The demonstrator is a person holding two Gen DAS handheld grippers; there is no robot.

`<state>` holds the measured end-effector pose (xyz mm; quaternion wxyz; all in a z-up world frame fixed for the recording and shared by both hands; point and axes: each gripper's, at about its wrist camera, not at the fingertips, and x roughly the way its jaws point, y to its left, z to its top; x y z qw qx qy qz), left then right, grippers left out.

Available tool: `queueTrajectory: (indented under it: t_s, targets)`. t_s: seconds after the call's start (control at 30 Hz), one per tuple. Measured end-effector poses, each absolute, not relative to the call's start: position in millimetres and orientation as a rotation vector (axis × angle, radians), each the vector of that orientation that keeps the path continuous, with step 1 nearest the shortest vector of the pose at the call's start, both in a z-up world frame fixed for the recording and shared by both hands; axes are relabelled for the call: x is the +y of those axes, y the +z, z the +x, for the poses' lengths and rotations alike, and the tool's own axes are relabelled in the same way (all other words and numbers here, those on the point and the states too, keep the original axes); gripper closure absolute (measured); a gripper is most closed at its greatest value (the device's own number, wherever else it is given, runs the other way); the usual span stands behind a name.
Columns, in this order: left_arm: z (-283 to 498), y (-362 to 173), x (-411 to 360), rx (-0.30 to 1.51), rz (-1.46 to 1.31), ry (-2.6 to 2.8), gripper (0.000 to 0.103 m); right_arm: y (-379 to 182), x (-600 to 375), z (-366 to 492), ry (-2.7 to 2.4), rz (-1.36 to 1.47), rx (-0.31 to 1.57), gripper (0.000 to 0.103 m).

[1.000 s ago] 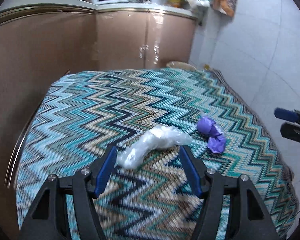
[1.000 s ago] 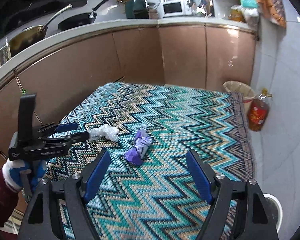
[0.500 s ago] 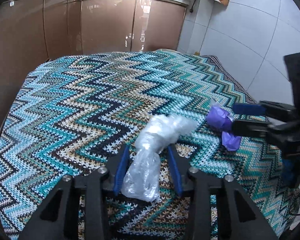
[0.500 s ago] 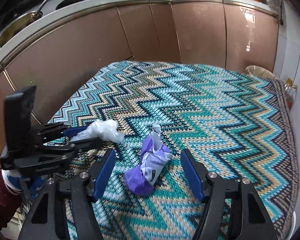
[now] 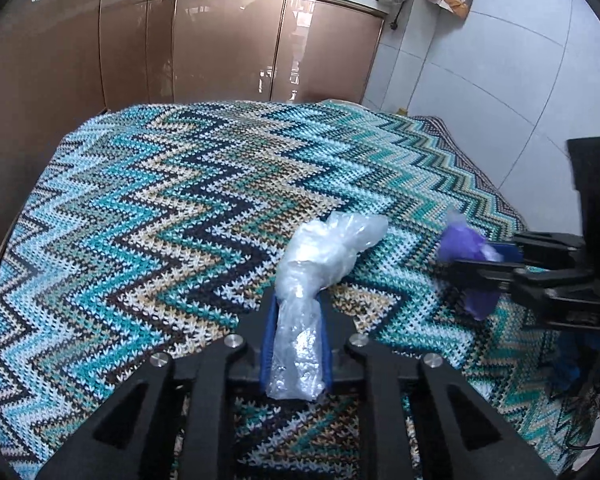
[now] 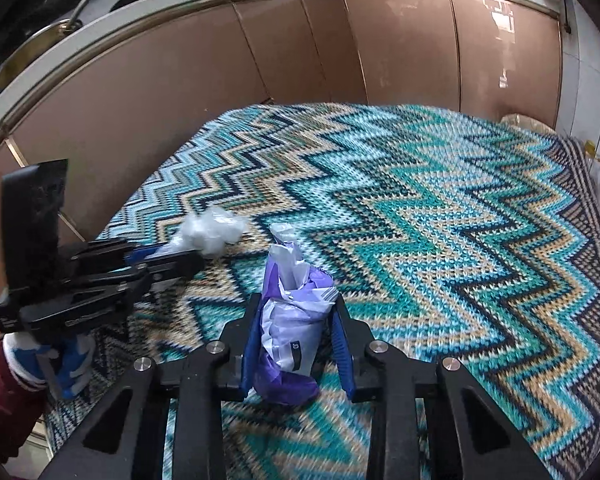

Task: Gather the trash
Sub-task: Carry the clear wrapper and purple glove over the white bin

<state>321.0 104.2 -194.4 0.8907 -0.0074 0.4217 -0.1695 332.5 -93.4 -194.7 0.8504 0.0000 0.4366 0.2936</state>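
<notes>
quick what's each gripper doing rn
Left hand-held gripper: shut on the clear bag.
Right hand-held gripper: shut on the purple wrapper.

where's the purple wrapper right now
The purple wrapper sits between the fingers of the right gripper on the zigzag cloth, right of the clear plastic bag in the left gripper.

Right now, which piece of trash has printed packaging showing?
The purple wrapper in the right claw; the left claw's clear plastic bag is plain.
</notes>
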Motion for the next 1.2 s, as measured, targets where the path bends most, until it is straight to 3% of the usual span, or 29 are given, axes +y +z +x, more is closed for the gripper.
queueTrajectory:
  t_s: [0.73,1.2]
  targets:
    - [235.1,-131.9,59.9,0.757,0.025,-0.363,0.086,-123.9,-190.8,192.0,0.444,0.067,0.767,0.073]
    - [198.4,-115.8,-57.7,0.777,0.197,-0.495,0.086,-127.6,-300.9,137.7,0.249,0.140,0.676,0.073]
